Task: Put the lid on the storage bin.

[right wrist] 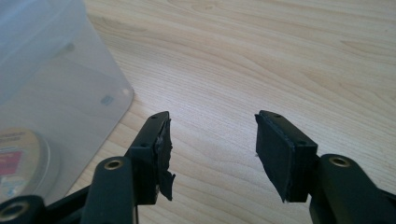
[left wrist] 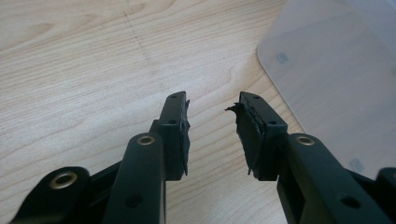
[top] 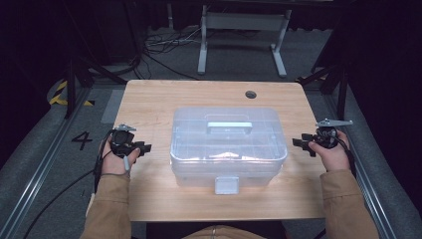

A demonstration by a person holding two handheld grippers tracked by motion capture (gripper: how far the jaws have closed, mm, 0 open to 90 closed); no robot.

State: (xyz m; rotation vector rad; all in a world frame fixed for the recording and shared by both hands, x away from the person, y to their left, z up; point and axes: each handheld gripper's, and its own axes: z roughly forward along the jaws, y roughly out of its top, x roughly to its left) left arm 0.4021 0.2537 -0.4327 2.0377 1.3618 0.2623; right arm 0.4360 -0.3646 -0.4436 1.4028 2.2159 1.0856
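My wooden table (top: 149, 99) carries a clear plastic storage box (top: 228, 147) at its middle, long axis running left to right across me, lid on, handle (top: 229, 128) on top along that same axis and front latch (top: 226, 185) facing me. I judge this the approach step: my left gripper (top: 144, 148) and right gripper (top: 300, 143) flank the box's short ends, near but not touching, both with jaws apart and nothing between them. Next I should bring both inward evenly to meet the end walls. A round tin (right wrist: 21, 161) shows through the wall.
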